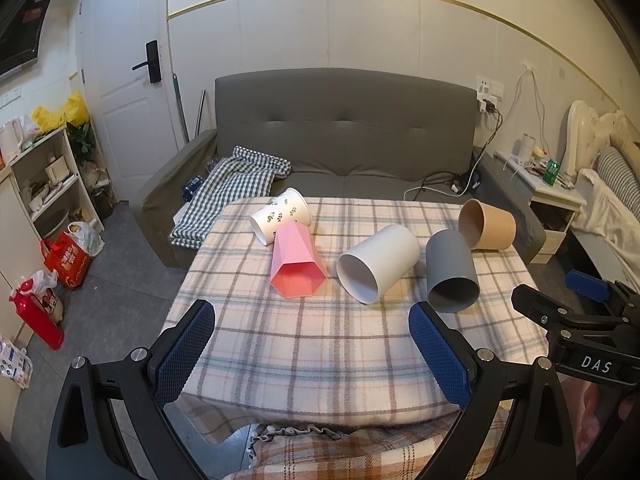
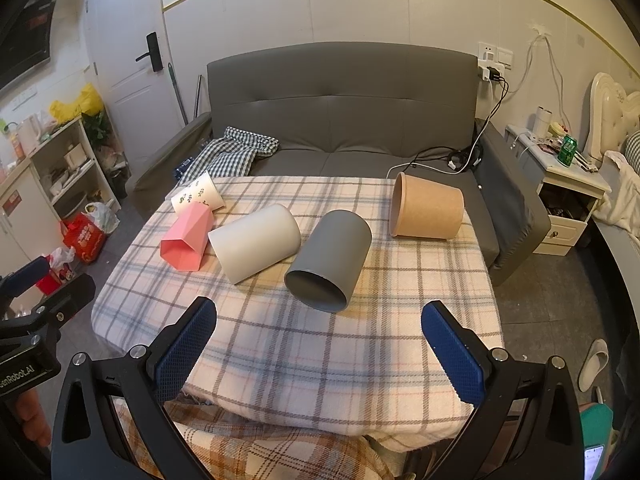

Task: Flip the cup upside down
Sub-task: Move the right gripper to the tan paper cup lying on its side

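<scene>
Five cups, among them a grey cylindrical cup (image 2: 330, 258) and a pink faceted cup (image 1: 295, 264), lie on their sides on a plaid-covered table (image 2: 312, 344) while the left gripper (image 1: 314, 354) and right gripper (image 2: 320, 354) hover wide apart, holding nothing.

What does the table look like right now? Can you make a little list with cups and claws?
cups: five, all lying on their sides
leaf cup: far left, touching the pink cup
pink cup: mouth toward camera
white cup: middle
grey cup: right of the white cup
brown cup: far right
left claw: open, empty
right claw: open, empty
table: plaid cloth
</scene>
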Motion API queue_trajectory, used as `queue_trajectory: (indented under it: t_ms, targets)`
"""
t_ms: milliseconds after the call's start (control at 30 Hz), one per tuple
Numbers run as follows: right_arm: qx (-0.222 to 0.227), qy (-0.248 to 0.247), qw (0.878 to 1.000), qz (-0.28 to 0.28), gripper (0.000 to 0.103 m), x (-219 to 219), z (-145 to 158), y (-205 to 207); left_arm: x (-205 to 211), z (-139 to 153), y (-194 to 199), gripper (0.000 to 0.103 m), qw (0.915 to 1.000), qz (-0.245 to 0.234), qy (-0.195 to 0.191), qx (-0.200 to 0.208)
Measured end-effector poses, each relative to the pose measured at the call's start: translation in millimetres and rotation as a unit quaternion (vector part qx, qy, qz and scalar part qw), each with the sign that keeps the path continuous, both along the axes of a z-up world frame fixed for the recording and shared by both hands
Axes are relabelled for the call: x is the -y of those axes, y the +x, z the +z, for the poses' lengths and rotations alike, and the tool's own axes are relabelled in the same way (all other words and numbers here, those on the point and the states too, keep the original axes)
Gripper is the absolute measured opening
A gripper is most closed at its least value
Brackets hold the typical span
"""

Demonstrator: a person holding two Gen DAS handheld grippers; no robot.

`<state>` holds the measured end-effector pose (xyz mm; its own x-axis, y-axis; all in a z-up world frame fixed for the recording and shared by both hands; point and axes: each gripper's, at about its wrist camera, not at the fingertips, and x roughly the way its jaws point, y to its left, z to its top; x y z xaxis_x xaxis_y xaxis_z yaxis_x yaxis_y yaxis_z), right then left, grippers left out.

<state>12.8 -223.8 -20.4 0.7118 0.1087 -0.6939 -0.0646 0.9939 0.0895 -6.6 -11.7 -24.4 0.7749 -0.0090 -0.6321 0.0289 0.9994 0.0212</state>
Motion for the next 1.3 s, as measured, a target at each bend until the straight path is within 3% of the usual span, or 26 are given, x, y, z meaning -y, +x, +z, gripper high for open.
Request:
queue_trajectory:
  t_ms: [400, 633, 900, 1300]
  targets:
    - [0.008, -0.015, 0.999, 0.033, 0.103, 14, 3, 16, 22, 3, 27, 0.1, 0.9993, 0.018, 0.01, -0.03]
    - [0.007, -0.091, 0.992, 0.092, 0.103, 48, 9, 57, 45, -1, 66, 0.1, 0.9976, 0.038, 0.016, -0.055]
    - [-0.012, -0.232, 0.951, 0.204, 0.103, 76, -7, 133, 69, -13, 118, 0.1, 0.9962, 0.046, 0.013, -0.072]
    - [-0.085, -0.331, 0.877, 0.339, 0.103, 83, -83, 199, 92, -36, 164, 0.1, 0.9948, 0.025, 0.034, -0.093]
